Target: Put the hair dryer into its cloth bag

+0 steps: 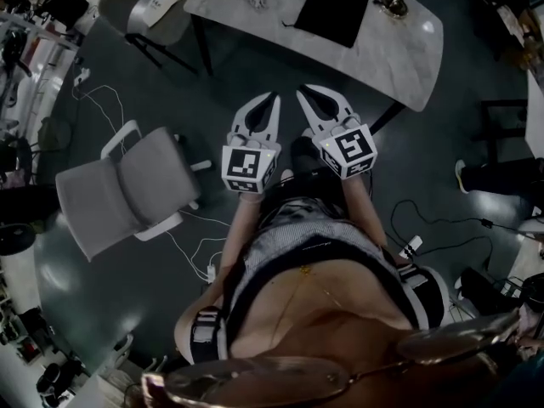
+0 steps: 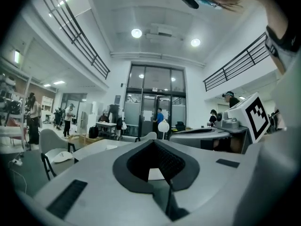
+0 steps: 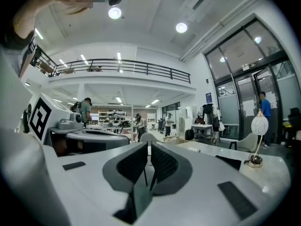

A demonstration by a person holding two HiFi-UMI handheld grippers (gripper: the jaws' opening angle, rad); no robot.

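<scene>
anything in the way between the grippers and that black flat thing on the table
Nothing visible. The left gripper and right gripper, shut and empty, hang short of the table; only floor and bare tabletop lie before the black flat thing.

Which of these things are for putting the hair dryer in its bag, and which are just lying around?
For the job:
- left claw and right claw, both shut and empty
- black flat thing on the table, probably the cloth bag
- I cannot make out a hair dryer

Just lying about:
- grey chair
- floor cables
</scene>
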